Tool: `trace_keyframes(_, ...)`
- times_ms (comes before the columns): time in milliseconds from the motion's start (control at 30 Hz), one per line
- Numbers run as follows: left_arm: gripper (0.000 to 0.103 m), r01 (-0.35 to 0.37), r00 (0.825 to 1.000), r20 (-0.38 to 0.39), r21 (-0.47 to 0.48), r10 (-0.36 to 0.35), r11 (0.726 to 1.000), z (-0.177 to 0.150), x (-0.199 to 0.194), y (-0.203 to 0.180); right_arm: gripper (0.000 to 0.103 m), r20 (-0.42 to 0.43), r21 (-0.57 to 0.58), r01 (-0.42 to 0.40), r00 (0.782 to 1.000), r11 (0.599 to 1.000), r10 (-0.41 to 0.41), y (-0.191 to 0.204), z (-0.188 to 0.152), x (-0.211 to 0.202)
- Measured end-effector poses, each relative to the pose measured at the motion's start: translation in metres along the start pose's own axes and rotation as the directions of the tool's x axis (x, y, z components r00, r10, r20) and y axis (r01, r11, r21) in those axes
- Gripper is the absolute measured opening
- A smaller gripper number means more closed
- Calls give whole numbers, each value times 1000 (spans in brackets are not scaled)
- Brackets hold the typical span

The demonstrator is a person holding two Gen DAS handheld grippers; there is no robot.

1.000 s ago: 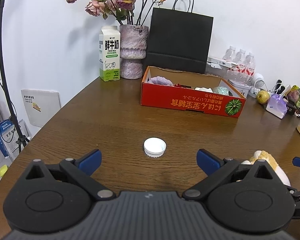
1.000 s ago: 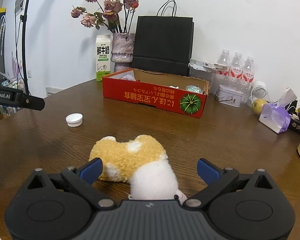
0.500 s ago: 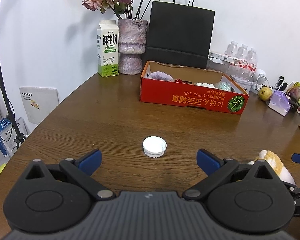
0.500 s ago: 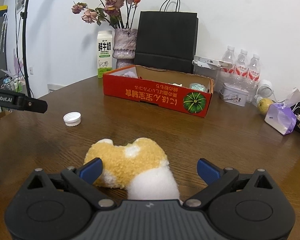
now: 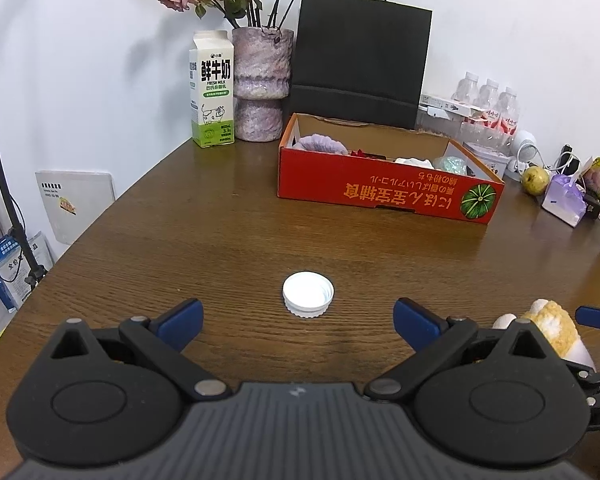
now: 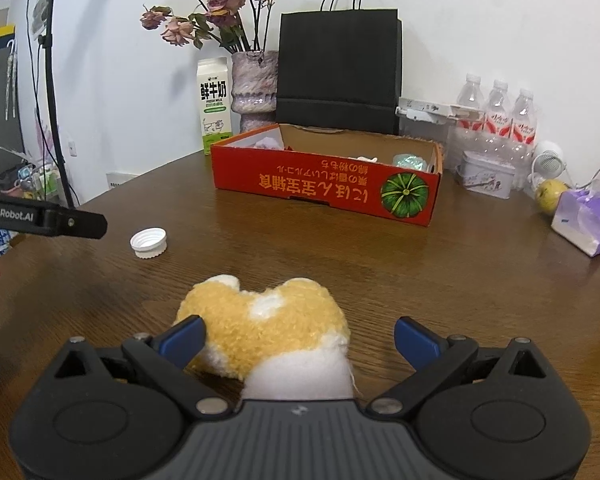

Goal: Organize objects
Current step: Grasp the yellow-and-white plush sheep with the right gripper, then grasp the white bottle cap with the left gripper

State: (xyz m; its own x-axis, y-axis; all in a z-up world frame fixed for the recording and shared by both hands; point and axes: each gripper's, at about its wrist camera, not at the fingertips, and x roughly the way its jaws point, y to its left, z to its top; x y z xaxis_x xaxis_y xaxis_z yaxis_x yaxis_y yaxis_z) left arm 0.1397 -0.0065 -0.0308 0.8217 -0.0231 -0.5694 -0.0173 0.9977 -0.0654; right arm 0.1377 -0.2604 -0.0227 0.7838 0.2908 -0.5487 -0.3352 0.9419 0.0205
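Looking along the left gripper [image 5: 298, 322], its two blue-tipped fingers [image 5: 180, 320] stand spread wide, holding nothing, above the dark brown wooden table [image 5: 180, 240]. A white ribbed plastic bottle cap [image 5: 308, 294] lies open side up on the wood just ahead, in line with the gap between the tips. Farther back sits a shallow red cardboard box printed with a green pumpkin [image 5: 388, 192], with several small items inside. Behind it stand a black paper bag with handles [image 5: 360, 60], a mottled purple vase of dried roses [image 5: 259, 84] and a white-and-green milk carton [image 5: 213, 90]. The fluffy yellow-and-white plush toy [image 5: 552, 326] peeks out at the lower right.

From the right wrist, the right gripper [image 6: 300, 340] is likewise spread wide, its fingers either side of the plush toy [image 6: 268, 320], which rests on the table [image 6: 460, 272]; the left tip lies just beside the fur, the right one apart. The cap [image 6: 149, 242] lies to the left, the red box [image 6: 328, 184] beyond.
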Motion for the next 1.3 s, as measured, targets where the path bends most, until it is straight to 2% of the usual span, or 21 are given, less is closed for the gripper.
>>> trace_keyframes(200, 103, 0, 1000, -3, 0, 0, 1000, 1, 3, 0, 98, -10, 32, -39, 999, 999, 40, -3, 2, 9)
trace_keyframes(300, 103, 1, 1000, -8, 0, -1, 1000, 1, 6, 0, 88, -21, 40, -64, 998, 997, 65, -2, 2, 14)
trace_keyframes(333, 103, 1, 1000, -10, 0, -1, 1000, 1, 7, 0, 81, -24, 45, -71, 997, 996, 72, -2, 2, 16)
trace_keyframes(500, 103, -3, 1000, -21, -4, 3, 1000, -1, 14, 3, 72, -9, 66, -76, 997, 995, 77, -4, 1, 17)
trace_keyframes(567, 103, -3, 1000, -28, -7, 3, 1000, -2, 17, 5, 65, 5, 62, -57, 998, 996, 57, -3, 0, 16)
trace_keyframes(933, 103, -10, 998, -59, 21, 11, 1000, 2, 41, 2, 62, 68, 79, 57, 996, 995, -63, -5, -4, 15)
trace_keyframes(1167, 103, -29, 997, -65, 76, 34, 997, 14, 60, -12, 62, 59, 90, 74, 995, 993, -79, -8, -3, 18)
trace_keyframes(1300, 99, -31, 995, -87, 72, 37, 997, 14, 73, -17, 62, 55, 92, 76, 995, 993, -81, -7, -3, 18)
